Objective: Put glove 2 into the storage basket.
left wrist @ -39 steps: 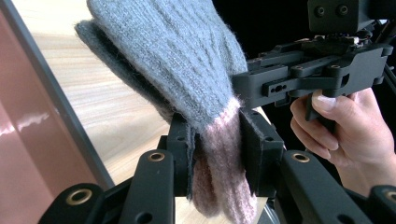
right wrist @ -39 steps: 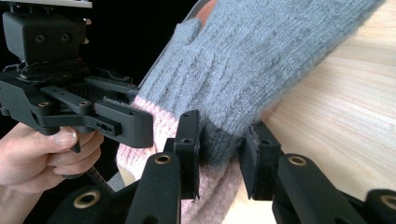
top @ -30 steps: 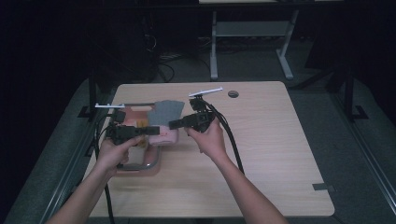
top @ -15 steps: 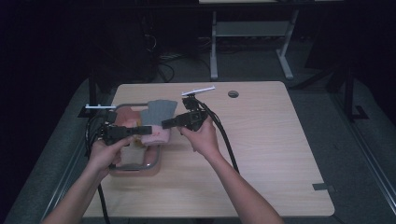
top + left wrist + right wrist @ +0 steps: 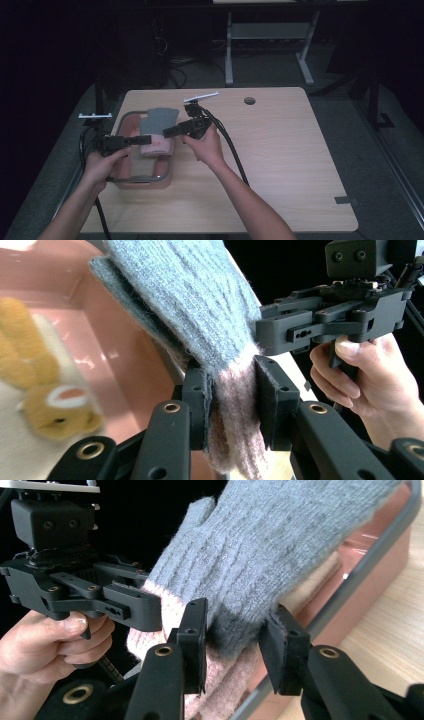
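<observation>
Light wood surface (image 5: 280, 165), round grommet hole (image 5: 249, 100) near far edge. Dark tape patch (image 5: 346, 201) near right front corner. Pink tray with grey metal rim (image 5: 167, 170) on left part of surface. Inside tray, yellow-brown plush toy (image 5: 45, 390), blurred, possibly rabbit, lying on pale cloth (image 5: 20, 450). Beyond surface, dark floor, white desk frame legs (image 5: 229, 55), tangled cables (image 5: 175, 62).

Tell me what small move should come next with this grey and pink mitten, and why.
Probably open the right gripper wider and draw it back: its jaws have just been opening around the mitten, the left gripper pinches the pink cuff, and the mitten hangs over the pink tray.
</observation>
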`<state>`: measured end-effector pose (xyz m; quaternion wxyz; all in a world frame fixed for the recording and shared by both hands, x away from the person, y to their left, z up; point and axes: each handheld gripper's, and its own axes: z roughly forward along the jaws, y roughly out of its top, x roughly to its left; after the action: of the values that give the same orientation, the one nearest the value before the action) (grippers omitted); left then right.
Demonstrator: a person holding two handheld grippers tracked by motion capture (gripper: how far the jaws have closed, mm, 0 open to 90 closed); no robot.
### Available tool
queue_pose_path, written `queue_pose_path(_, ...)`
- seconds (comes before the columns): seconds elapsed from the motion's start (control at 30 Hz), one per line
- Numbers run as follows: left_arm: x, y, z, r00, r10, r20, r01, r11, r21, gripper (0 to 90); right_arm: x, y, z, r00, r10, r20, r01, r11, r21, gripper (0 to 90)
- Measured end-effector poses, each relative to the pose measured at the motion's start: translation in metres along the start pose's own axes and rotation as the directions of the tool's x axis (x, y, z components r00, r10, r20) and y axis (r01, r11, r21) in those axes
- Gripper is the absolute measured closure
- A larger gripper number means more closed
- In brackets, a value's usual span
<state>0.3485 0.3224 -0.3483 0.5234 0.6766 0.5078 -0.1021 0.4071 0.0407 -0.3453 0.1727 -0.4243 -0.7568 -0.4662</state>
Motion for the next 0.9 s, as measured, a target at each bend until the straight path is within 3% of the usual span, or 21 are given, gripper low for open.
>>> queue_pose_path(0.5,0.021,-0.006,-0.017,0.9981,-0.028,-0.055,0.027,0.9996,-0.006,70.1,0.001,0.005,0.022,0.9999,-0.001,0.010,0.001,0.9996,0.027,64.6)
queue_pose_path(0.83,0.052,-0.020,-0.019,0.9832,-0.081,-0.164,0.090,0.9949,0.046,70.2,-0.004,0.001,0.025,0.9997,0.002,0.024,-0.003,0.9989,0.046,64.6)
queue_pose_path(0.87,0.052,-0.020,-0.019,0.9832,-0.081,-0.164,0.090,0.9949,0.046,70.2,-0.004,0.001,0.025,0.9996,0.001,0.027,-0.002,0.9988,0.048,64.6)
queue_pose_path(0.9,0.053,-0.021,-0.019,0.9795,-0.068,-0.190,0.081,0.9949,0.061,70.2,-0.005,0.000,0.025,0.9996,-0.002,0.029,0.000,0.9988,0.049,64.6)
